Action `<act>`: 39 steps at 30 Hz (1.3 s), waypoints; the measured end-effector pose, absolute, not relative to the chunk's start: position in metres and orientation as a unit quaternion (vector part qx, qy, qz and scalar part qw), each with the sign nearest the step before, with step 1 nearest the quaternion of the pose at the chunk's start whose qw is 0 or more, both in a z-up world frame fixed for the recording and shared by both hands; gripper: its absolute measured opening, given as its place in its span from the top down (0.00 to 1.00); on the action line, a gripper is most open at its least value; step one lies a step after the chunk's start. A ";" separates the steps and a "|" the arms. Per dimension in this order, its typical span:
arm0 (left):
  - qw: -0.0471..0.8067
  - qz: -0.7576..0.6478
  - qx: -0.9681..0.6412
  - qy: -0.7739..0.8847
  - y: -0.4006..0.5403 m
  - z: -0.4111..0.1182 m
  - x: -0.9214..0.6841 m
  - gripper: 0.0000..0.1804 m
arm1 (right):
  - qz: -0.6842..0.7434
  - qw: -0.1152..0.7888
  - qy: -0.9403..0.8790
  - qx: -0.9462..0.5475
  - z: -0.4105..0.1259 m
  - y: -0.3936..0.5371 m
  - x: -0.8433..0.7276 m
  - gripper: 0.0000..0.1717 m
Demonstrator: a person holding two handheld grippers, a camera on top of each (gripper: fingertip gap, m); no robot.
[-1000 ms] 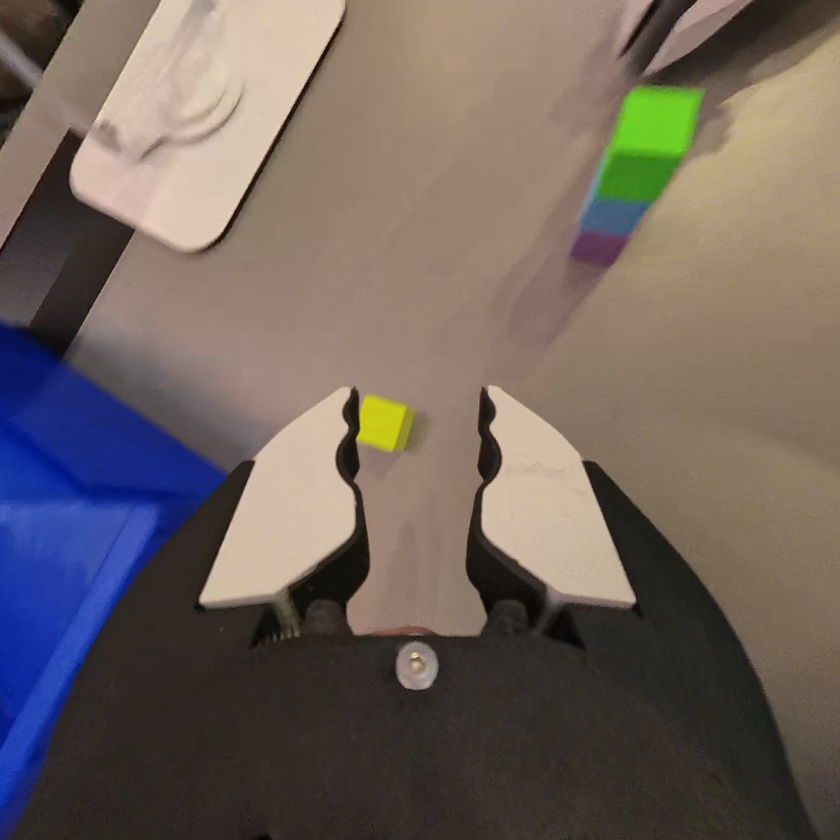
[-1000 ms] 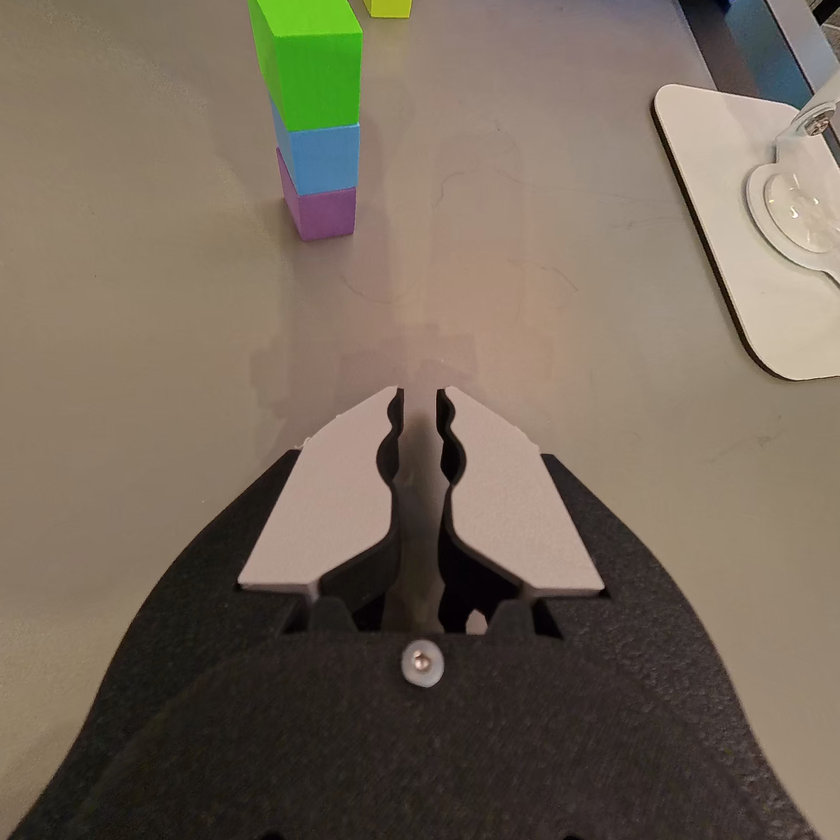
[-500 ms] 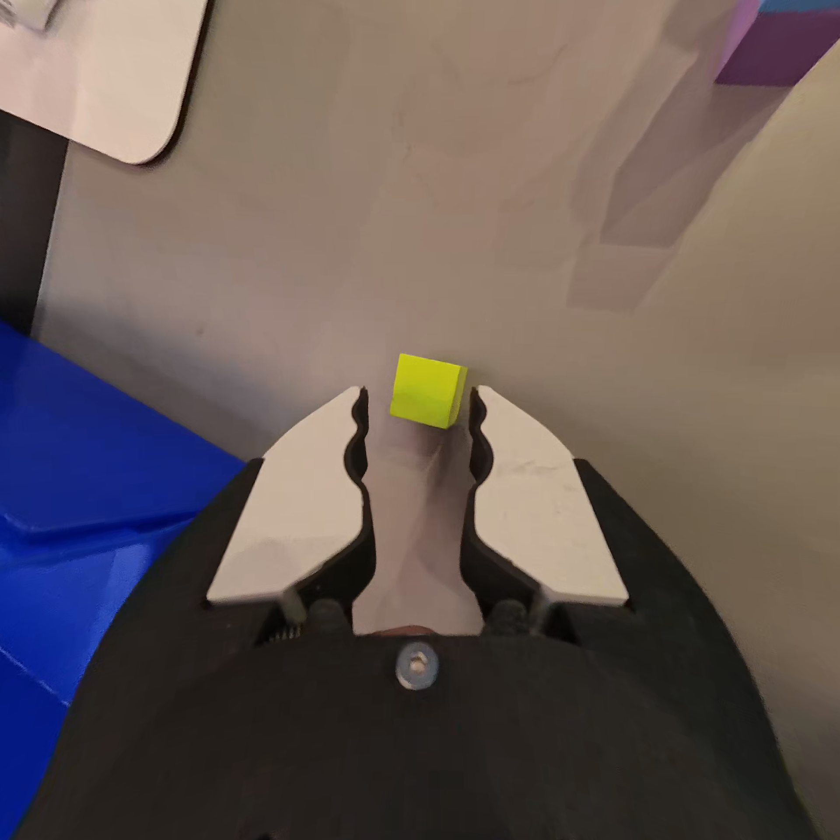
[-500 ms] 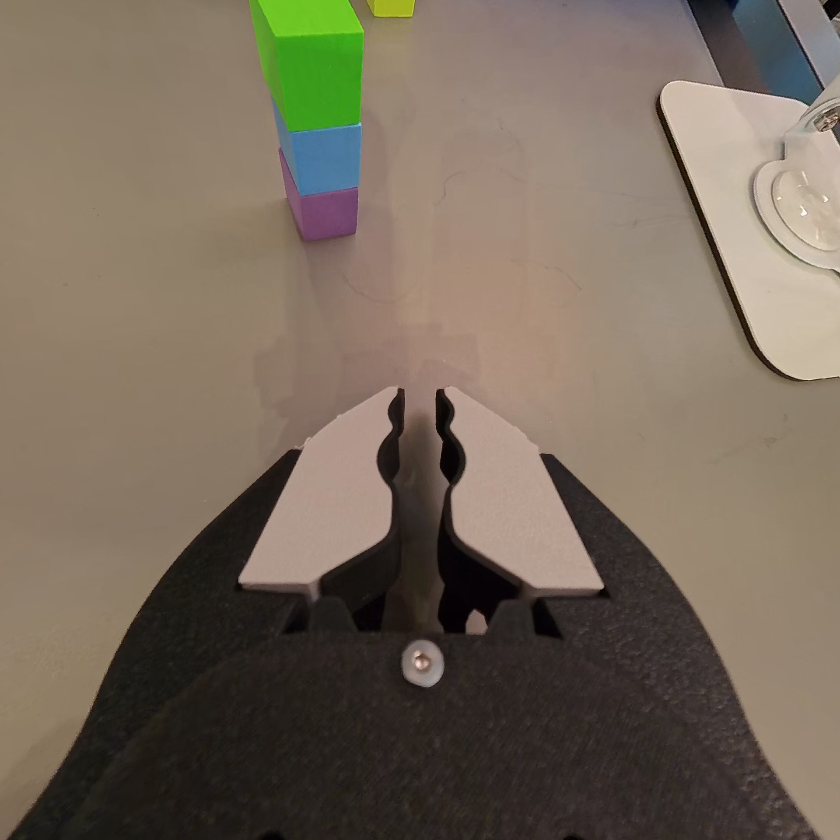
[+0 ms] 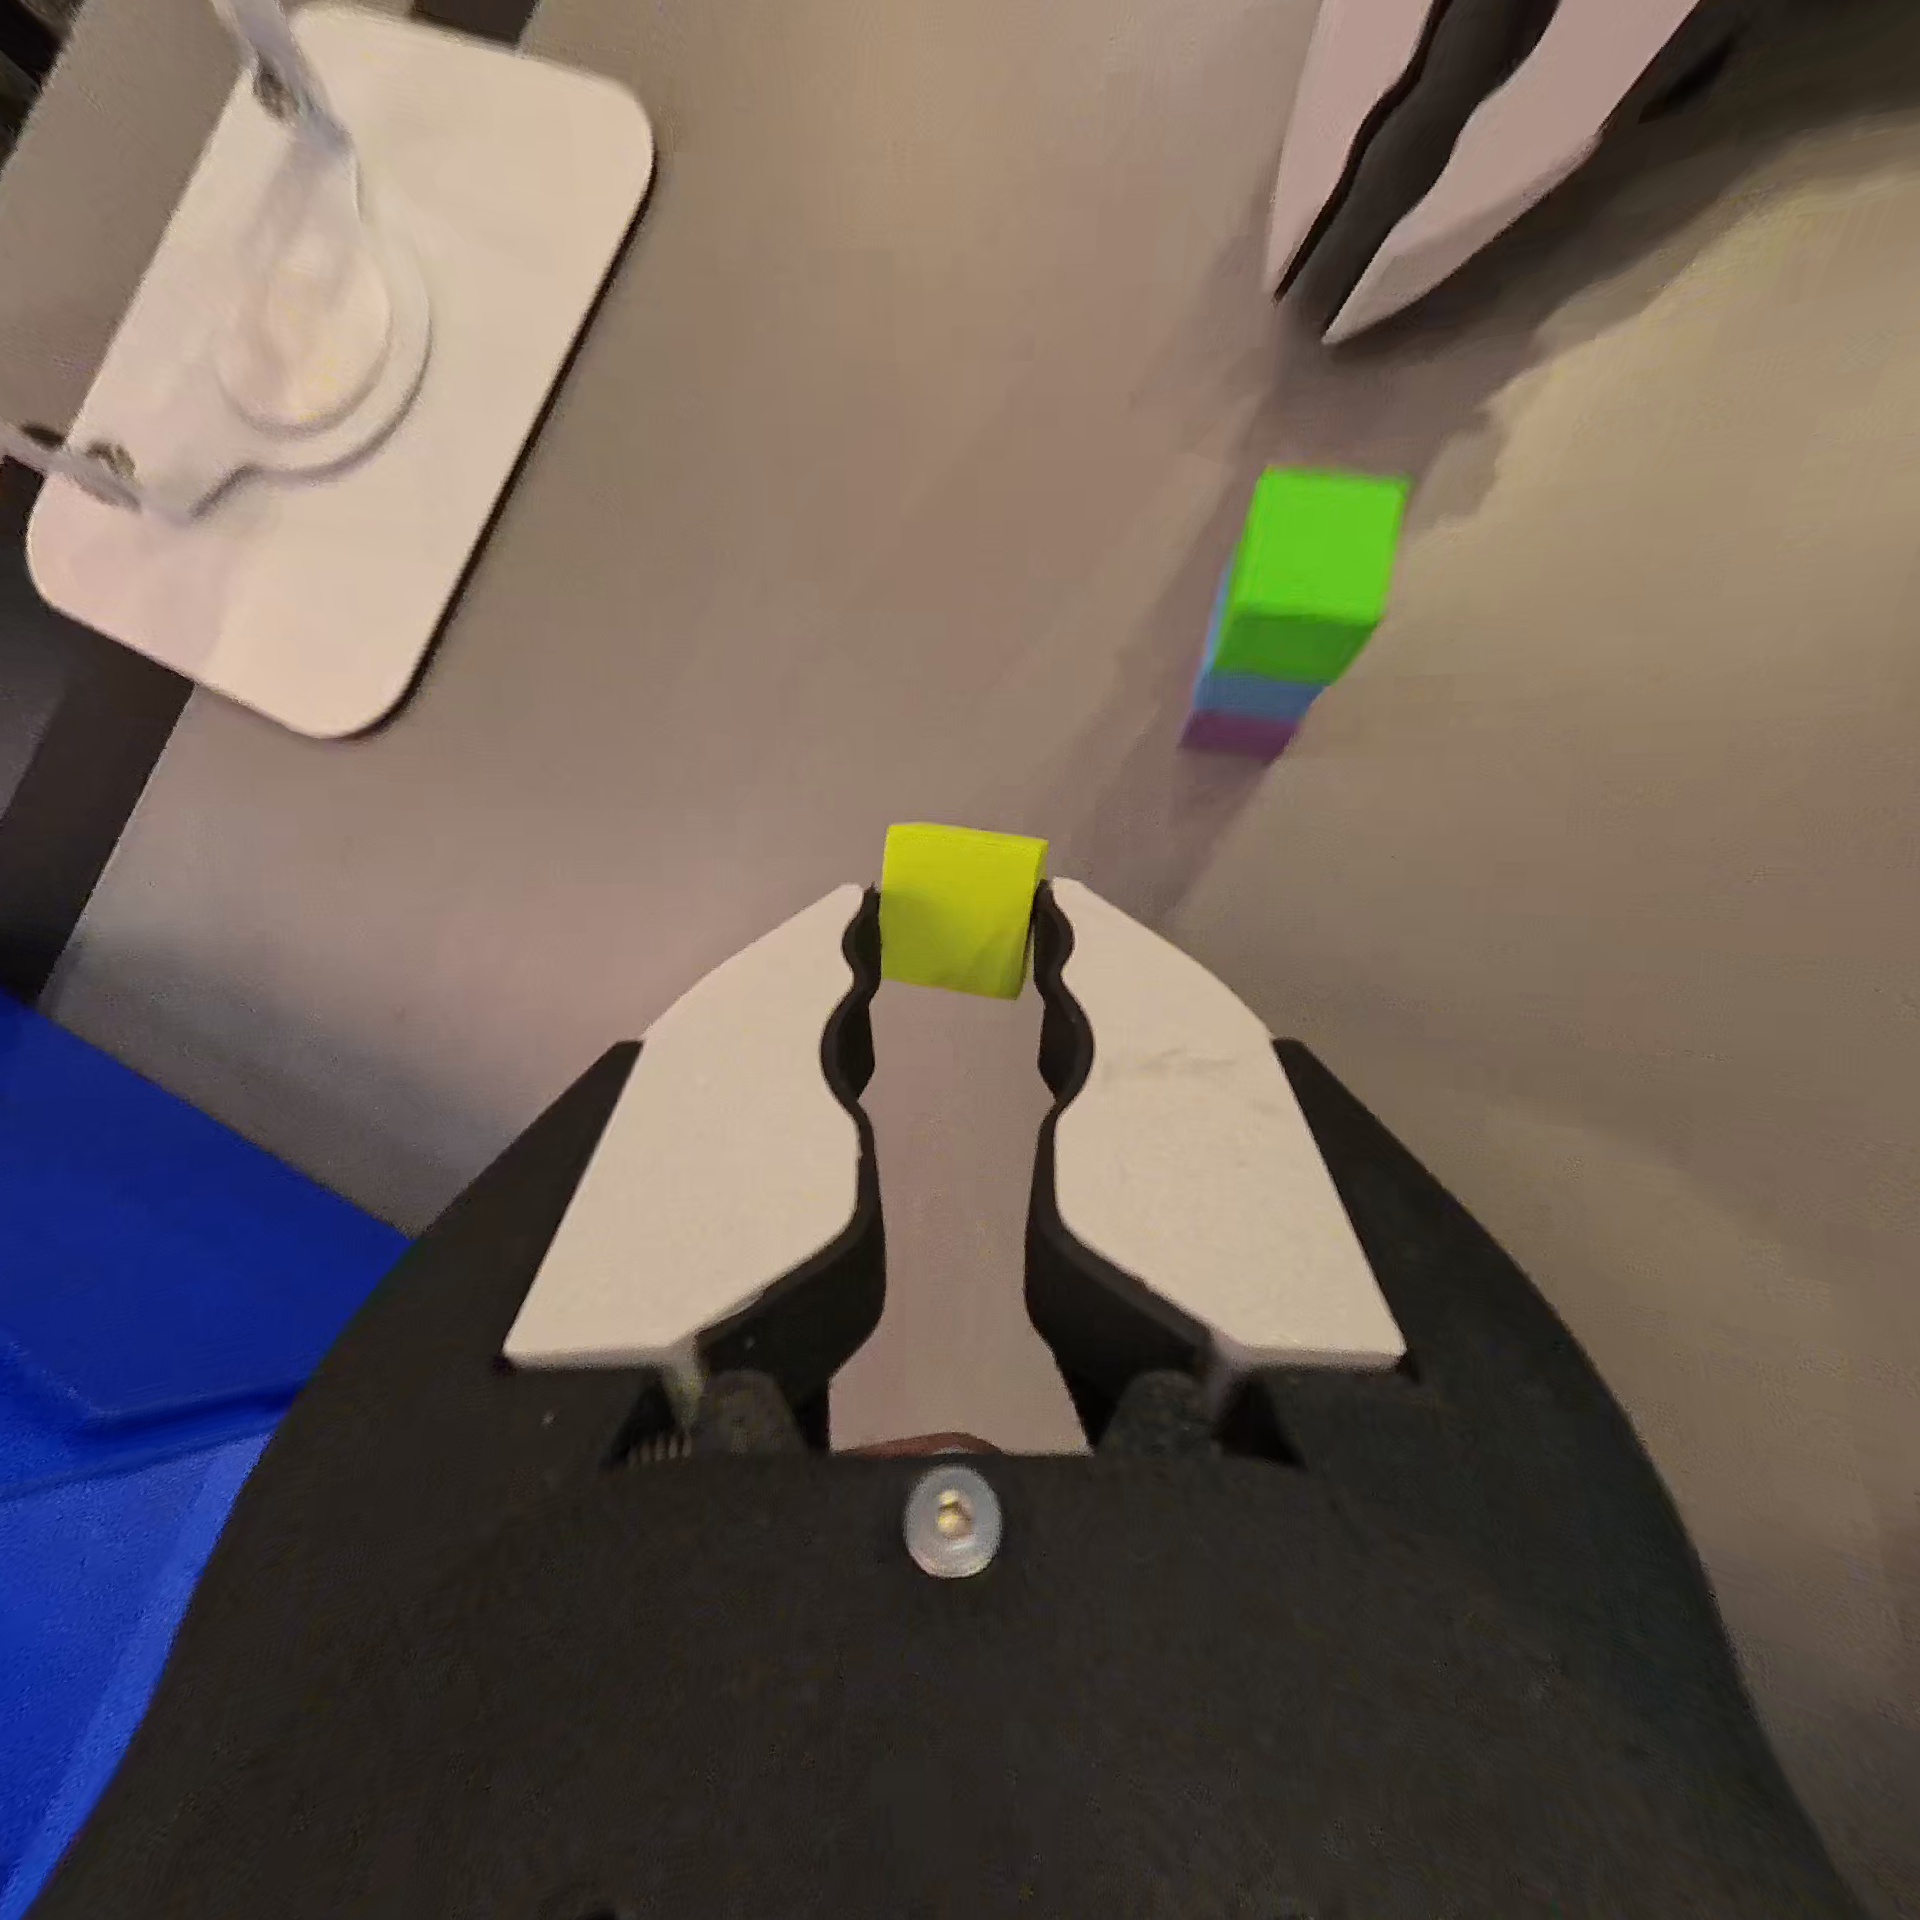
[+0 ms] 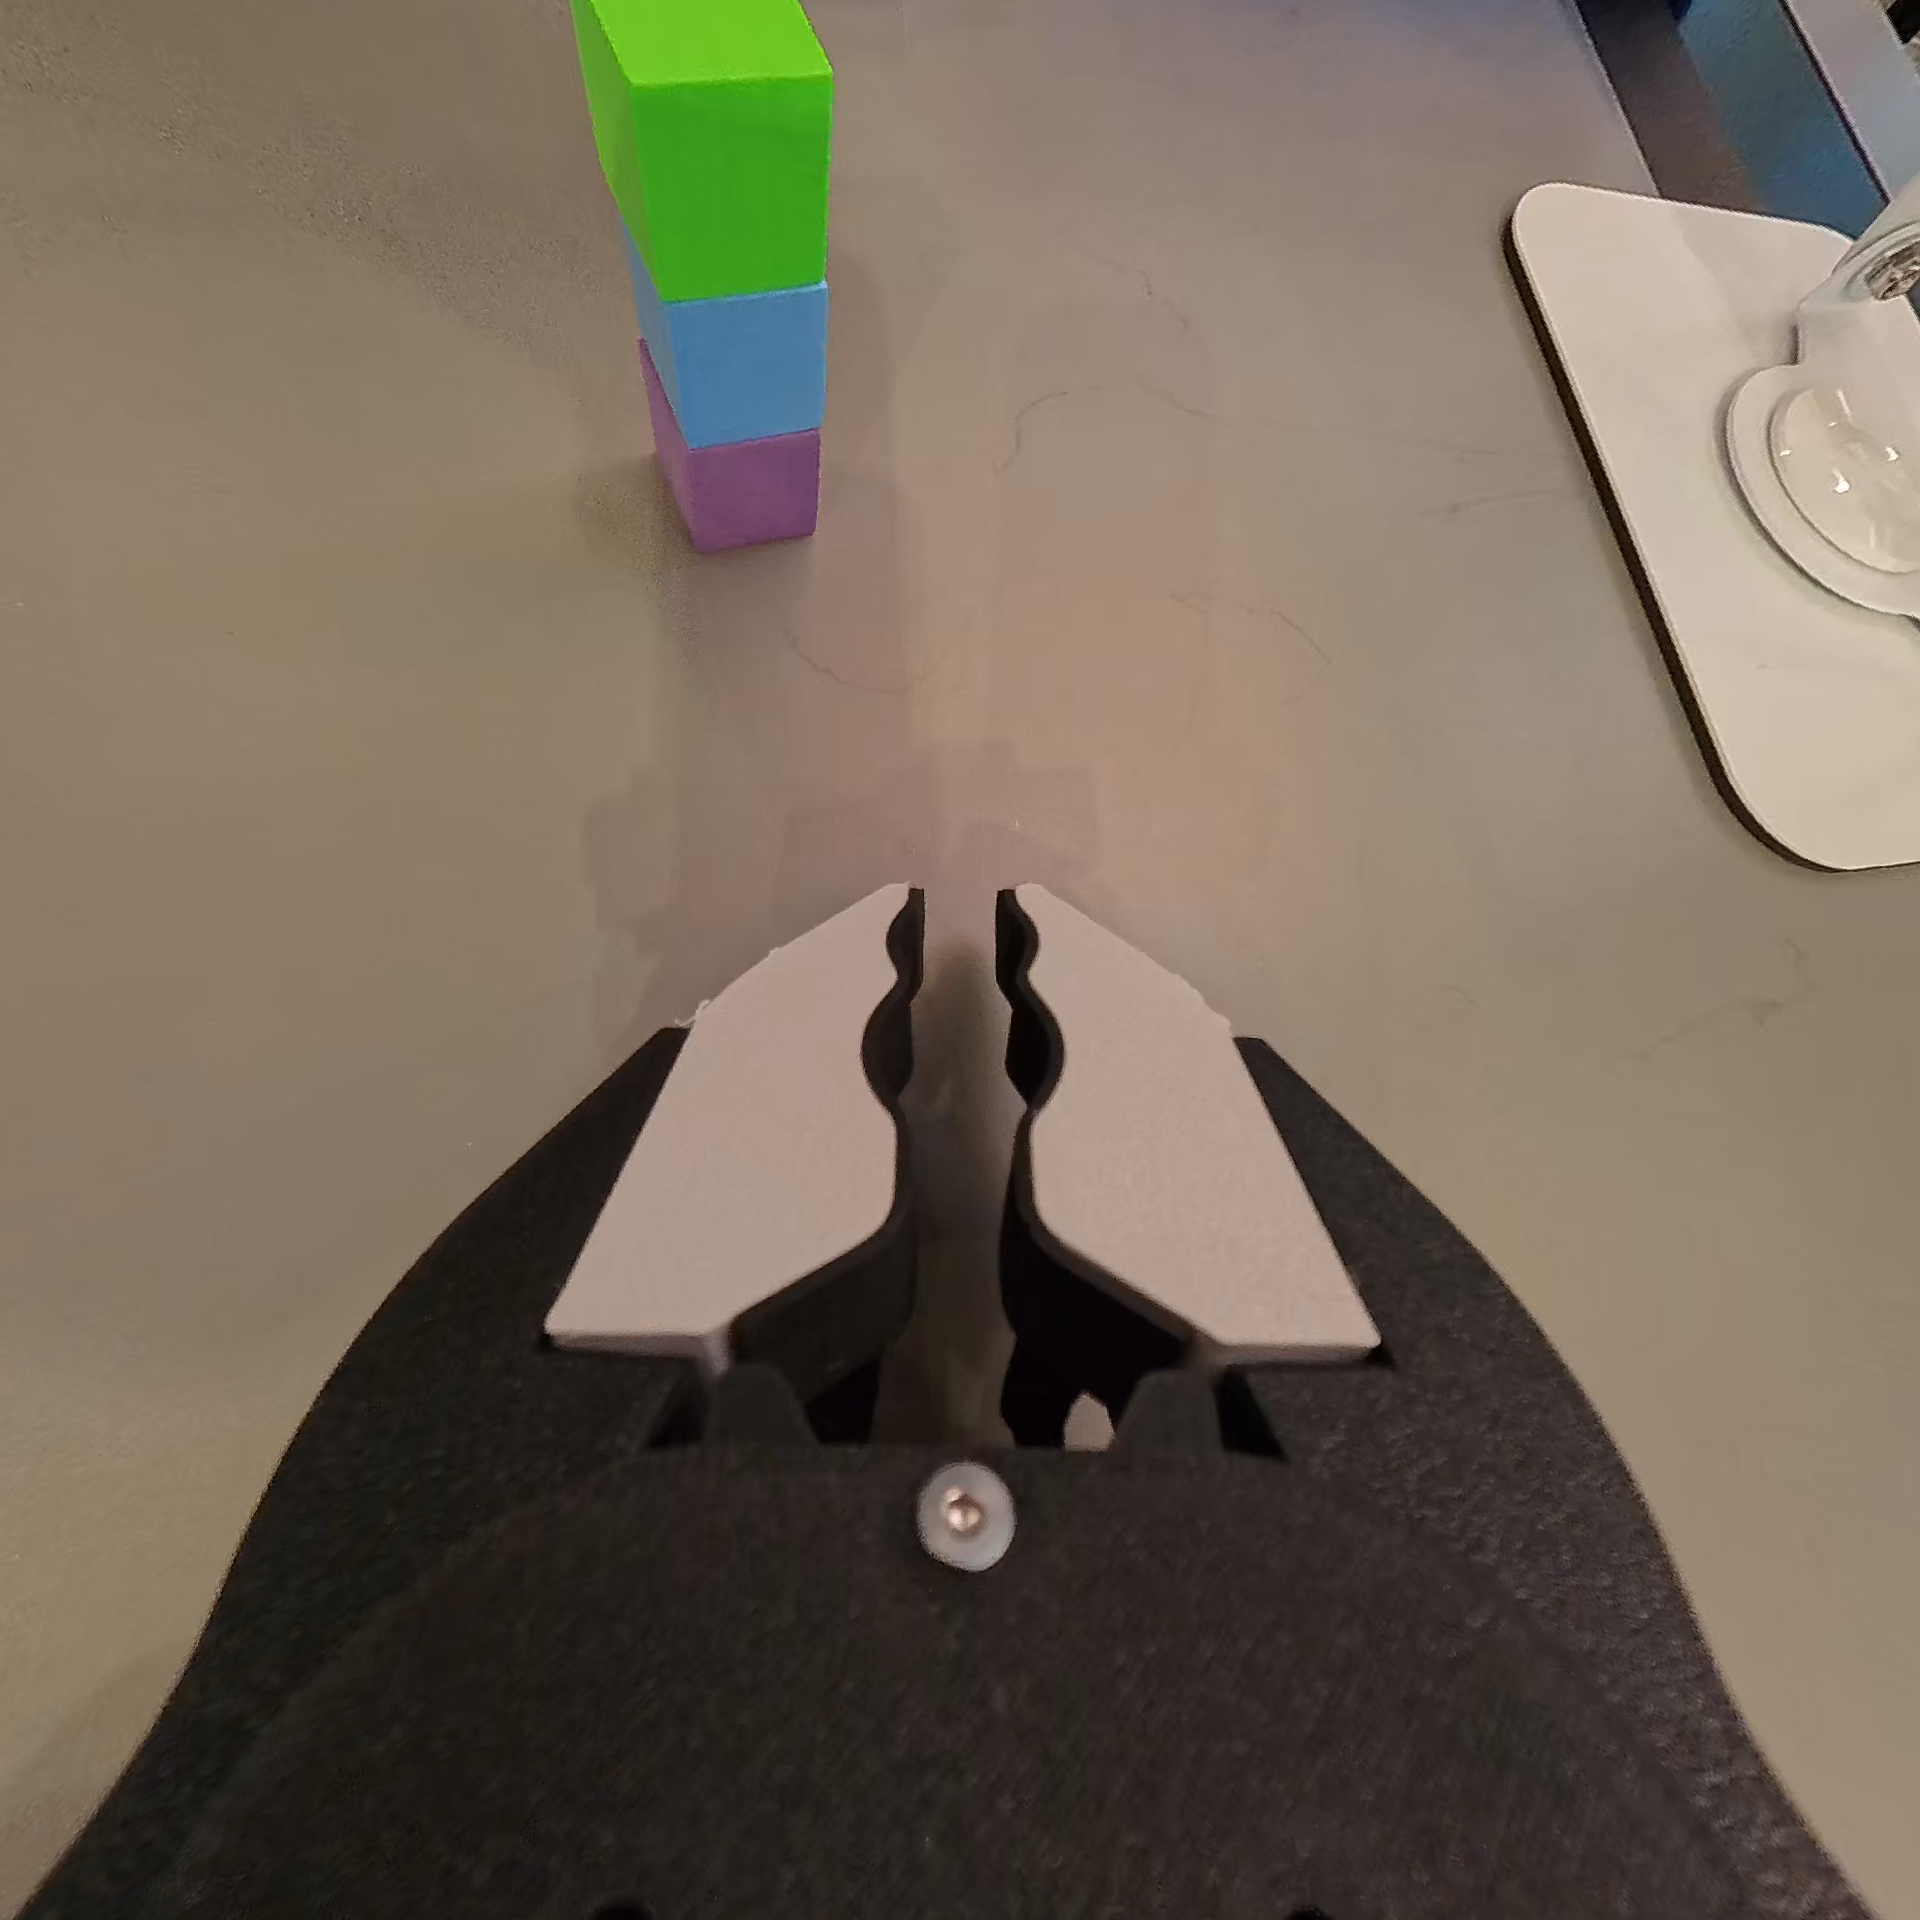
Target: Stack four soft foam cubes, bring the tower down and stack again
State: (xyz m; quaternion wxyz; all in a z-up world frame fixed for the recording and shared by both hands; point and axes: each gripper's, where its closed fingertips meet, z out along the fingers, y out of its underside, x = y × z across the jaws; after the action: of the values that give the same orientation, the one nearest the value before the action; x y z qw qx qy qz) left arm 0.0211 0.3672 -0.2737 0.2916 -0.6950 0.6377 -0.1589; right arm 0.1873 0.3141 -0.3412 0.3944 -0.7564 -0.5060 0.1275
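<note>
My left gripper [image 5: 956, 920] is shut on a yellow foam cube [image 5: 958, 909], both pads pressed on its sides, held above the grey table [image 5: 831, 520]. A tower of three cubes stands to the right: green [image 5: 1311, 571] on top, light blue [image 5: 1252, 694] in the middle, purple [image 5: 1238, 732] at the bottom. In the right wrist view the same tower stands ahead at upper left: green [image 6: 717, 156], blue [image 6: 743, 364], purple [image 6: 748, 499]. My right gripper [image 6: 958, 909] has its jaws slightly apart with nothing between them, over bare table. It also shows at the top right of the left wrist view [image 5: 1351, 301].
A white board [image 5: 312, 395] with a clear plastic stand sits at the upper left of the left wrist view, and at the right edge of the right wrist view [image 6: 1683, 499]. A blue bin [image 5: 135, 1299] lies at the lower left of the left gripper. Across from one pair of fingers to the other is roughly 20 cm.
My left gripper moved onto the yellow cube, closed on it and lifted it off the table. The right gripper has hardly moved.
</note>
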 end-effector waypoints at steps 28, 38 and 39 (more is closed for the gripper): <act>0.260 -0.090 -0.699 0.660 0.315 -0.265 0.089 0.85 | 0.128 0.394 -0.506 -0.757 -0.341 0.314 0.187 0.93; 0.255 -0.088 -0.694 0.667 0.315 -0.266 0.093 0.85 | 0.128 0.394 -0.506 -0.757 -0.342 0.314 0.187 0.93; 0.254 -0.090 -0.694 0.667 0.314 -0.266 0.093 0.85 | 0.128 0.394 -0.506 -0.757 -0.342 0.314 0.187 0.93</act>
State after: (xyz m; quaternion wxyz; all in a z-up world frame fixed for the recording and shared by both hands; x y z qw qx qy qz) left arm 0.0933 0.3143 -0.2656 0.2535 -0.6944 0.6674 -0.0900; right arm 0.1871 0.3140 -0.3416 0.3935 -0.7568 -0.5059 0.1285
